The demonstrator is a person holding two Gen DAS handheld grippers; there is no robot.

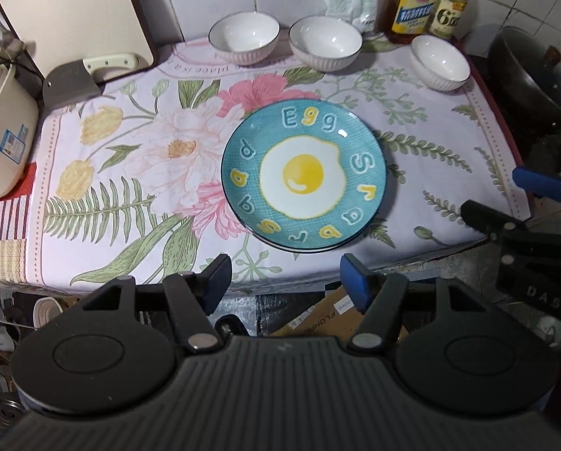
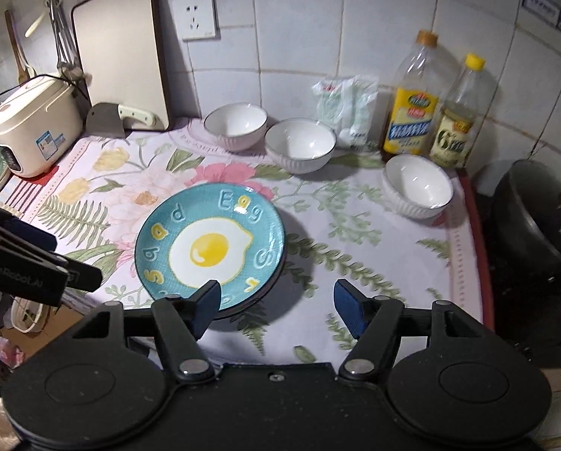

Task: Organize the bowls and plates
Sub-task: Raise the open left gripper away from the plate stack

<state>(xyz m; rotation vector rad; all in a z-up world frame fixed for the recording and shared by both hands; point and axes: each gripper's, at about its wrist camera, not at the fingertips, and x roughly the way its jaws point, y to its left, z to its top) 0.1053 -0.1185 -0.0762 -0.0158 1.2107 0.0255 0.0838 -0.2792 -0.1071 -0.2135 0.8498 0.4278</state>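
Observation:
A stack of teal plates with a fried-egg print (image 1: 303,178) lies in the middle of the flowered cloth (image 1: 137,158); it also shows in the right wrist view (image 2: 209,248). Three white ribbed bowls stand at the back: left (image 1: 244,42) (image 2: 236,124), middle (image 1: 324,40) (image 2: 300,143), right (image 1: 440,62) (image 2: 417,185). My left gripper (image 1: 284,282) is open and empty, just short of the plates at the counter's front edge. My right gripper (image 2: 276,306) is open and empty, its left finger over the plates' near rim; it shows at the right in the left wrist view (image 1: 505,203).
A cutting board (image 2: 122,52) and a cleaver (image 2: 119,116) lean at the back left beside a rice cooker (image 2: 36,124). Two oil bottles (image 2: 413,101) and a white bag (image 2: 346,109) stand against the tiled wall. A dark wok (image 2: 536,218) sits to the right.

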